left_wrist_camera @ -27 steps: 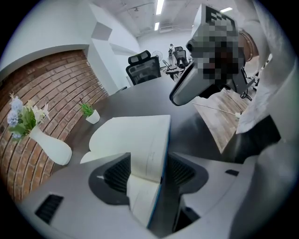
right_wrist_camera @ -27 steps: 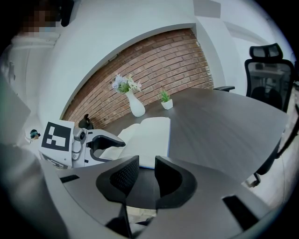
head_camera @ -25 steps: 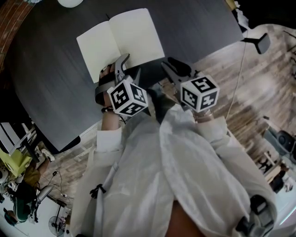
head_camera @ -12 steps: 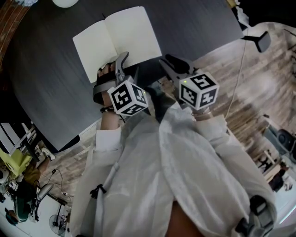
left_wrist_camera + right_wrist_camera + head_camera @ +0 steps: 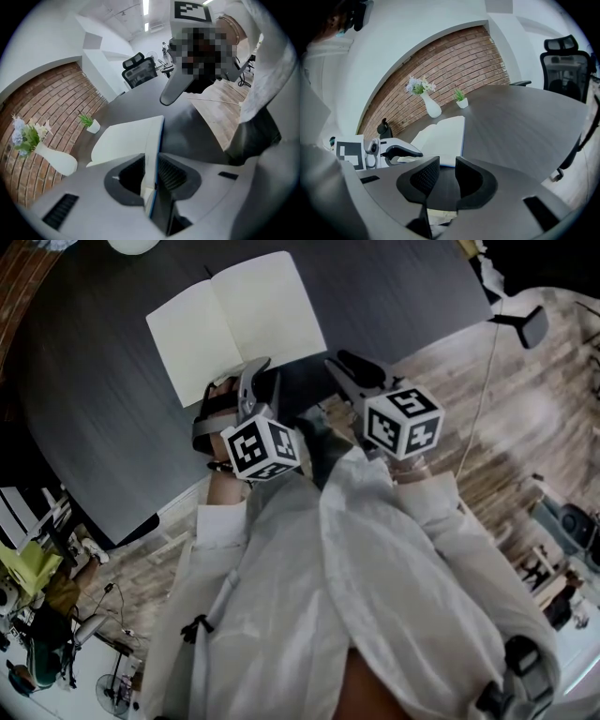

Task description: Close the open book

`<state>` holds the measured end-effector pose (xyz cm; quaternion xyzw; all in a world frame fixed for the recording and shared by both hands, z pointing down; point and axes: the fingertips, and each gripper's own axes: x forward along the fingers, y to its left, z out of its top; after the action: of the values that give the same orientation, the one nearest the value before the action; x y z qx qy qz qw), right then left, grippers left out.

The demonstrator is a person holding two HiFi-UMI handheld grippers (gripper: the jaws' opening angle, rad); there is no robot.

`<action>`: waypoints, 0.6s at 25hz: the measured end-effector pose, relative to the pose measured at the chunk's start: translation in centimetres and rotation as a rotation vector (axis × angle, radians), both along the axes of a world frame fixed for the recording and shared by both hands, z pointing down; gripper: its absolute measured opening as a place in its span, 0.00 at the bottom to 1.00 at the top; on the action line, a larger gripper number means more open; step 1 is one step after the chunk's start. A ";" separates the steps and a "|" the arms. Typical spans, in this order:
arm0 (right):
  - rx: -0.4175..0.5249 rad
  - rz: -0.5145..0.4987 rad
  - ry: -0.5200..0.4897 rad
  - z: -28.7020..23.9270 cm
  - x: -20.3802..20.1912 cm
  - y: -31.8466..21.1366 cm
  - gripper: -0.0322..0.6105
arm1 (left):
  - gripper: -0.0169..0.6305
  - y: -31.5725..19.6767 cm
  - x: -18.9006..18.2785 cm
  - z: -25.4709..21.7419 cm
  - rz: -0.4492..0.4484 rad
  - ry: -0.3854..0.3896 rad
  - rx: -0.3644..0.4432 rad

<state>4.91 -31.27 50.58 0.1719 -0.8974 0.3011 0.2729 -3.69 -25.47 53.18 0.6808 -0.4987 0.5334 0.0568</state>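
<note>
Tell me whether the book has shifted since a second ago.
No. In the head view the book keeps the same gap and angle to the white vase.

No text can be read; the book (image 5: 239,320) pages seem blank.

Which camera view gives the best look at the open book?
The head view: the book lies open with both blank pages seen from above. The left gripper view shows it close and edge-on; the right gripper view shows it low and foreshortened.
</note>
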 end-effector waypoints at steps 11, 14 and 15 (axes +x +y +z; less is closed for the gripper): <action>-0.031 0.001 -0.013 0.3 -1.1 -1.0 0.21 | 0.13 0.1 0.0 -0.8 -0.044 0.061 0.045; -0.055 0.022 -0.035 0.2 -1.5 -1.4 0.21 | 0.12 0.3 0.0 -1.0 -0.056 0.078 0.058; -0.067 0.034 -0.047 0.1 -1.7 -1.5 0.21 | 0.12 0.3 0.0 -1.0 -0.060 0.085 0.061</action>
<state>3.19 -32.74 50.71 0.1708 -0.8898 0.3397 0.2523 -3.73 -25.17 52.20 0.6891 -0.5321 0.4865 0.0732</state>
